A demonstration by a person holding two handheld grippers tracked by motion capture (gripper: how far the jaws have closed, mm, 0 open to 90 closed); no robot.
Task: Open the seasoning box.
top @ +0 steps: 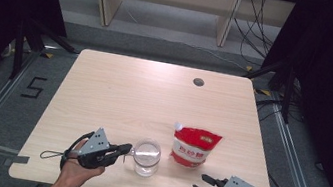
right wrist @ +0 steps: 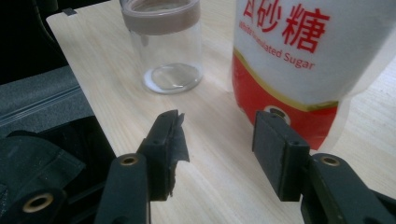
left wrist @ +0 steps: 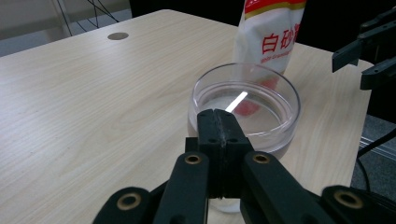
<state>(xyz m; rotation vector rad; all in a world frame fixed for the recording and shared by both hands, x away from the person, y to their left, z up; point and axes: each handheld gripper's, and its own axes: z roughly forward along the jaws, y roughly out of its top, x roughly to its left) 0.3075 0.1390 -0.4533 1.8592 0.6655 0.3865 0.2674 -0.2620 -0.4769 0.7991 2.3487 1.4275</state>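
A clear glass jar (top: 147, 157) stands open-topped near the table's front edge. In the right gripper view the jar (right wrist: 168, 46) has a brownish band round its rim. Just right of it a red and white sugar bag (top: 192, 148) stands upright. My left gripper (top: 128, 147) points at the jar from the left. Its jaws are shut together (left wrist: 218, 119) right at the jar's (left wrist: 261, 121) near wall, and I see nothing between them. My right gripper (top: 200, 184) hovers at the front right, its jaws (right wrist: 219, 123) apart and empty, a short way from the bag (right wrist: 299, 56).
The light wooden table (top: 128, 97) has a round cable hole (top: 198, 82) at the back right. Its front edge runs just under both hands. Black curtains flank the table, and cables lie on the floor at the right.
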